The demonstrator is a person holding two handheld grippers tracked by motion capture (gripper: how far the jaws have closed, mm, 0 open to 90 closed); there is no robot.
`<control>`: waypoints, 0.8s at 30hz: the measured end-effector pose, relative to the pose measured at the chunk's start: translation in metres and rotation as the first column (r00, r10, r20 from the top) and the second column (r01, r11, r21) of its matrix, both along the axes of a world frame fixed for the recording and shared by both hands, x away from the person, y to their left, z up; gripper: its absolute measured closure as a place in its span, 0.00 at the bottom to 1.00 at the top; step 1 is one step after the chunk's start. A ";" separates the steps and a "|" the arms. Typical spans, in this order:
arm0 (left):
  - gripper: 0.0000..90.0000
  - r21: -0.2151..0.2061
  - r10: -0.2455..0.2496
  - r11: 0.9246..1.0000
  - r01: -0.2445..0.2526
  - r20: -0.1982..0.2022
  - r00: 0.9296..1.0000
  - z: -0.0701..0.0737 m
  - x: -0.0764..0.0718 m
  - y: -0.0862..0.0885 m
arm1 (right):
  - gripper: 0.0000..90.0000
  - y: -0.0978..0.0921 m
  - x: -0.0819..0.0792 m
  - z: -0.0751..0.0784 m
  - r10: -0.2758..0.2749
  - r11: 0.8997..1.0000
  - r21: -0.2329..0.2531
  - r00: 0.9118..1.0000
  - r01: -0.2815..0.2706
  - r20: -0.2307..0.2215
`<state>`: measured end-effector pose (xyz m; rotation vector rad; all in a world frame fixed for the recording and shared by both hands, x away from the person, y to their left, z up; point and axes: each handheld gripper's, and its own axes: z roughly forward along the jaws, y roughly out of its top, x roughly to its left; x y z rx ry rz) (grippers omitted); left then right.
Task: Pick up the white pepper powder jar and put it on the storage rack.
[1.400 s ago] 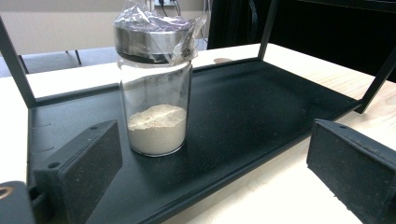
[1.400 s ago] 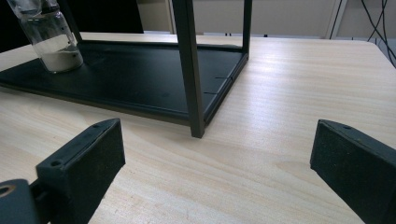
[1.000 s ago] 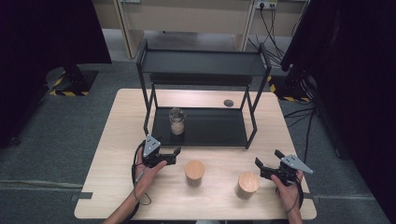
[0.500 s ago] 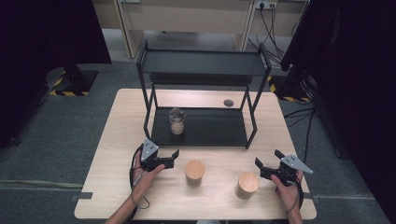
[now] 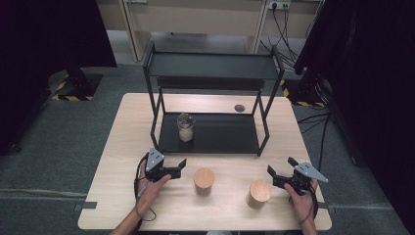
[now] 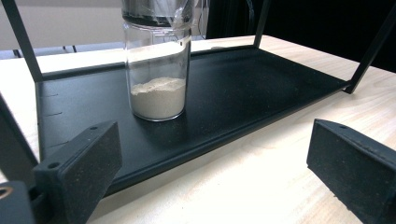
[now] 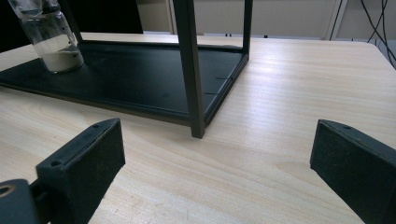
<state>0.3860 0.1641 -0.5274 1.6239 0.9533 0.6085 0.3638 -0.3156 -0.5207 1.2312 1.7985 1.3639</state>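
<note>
Two open grippers rested low over the table in front of a black rack holding a glass jar.

The left gripper point(image 5: 180, 168) was held just above the wooden table point(image 5: 117, 147), its jaws spread wide with nothing between them, pointing toward the nearer wooden canister point(image 5: 204, 181), which stood just beside it on the table. The right gripper point(image 5: 279, 173) sat near the table's right front corner, jaws likewise wide apart and empty, with the second wooden canister point(image 5: 259, 194) close beside it. The glass jar point(image 6: 158, 70), partly filled with pale powder, stood upright on the lower shelf point(image 6: 261, 88) of the black rack point(image 5: 210, 66), toward that shelf's left end. Both canisters stood upright, well apart from each other, in front of the rack.
</note>
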 end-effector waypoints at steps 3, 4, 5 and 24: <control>0.03 0.001 -0.003 1.000 0.003 0.004 1.000 0.000 -0.003 0.002 | 0.04 0.000 0.000 0.000 -0.001 1.000 -0.002 1.000 0.001 0.000; 0.03 0.003 -0.005 1.000 0.005 0.008 1.000 0.000 -0.006 0.003 | 0.04 0.000 0.000 0.000 -0.001 1.000 -0.003 1.000 0.001 0.001; 0.03 0.003 -0.005 1.000 0.005 0.008 1.000 0.000 -0.006 0.003 | 0.04 0.000 0.000 0.000 -0.001 1.000 -0.003 1.000 0.001 0.001; 0.03 0.011 -0.018 1.000 0.017 0.022 1.000 0.000 -0.019 0.005 | 0.04 0.001 0.000 0.000 -0.001 1.000 -0.004 1.000 0.001 0.001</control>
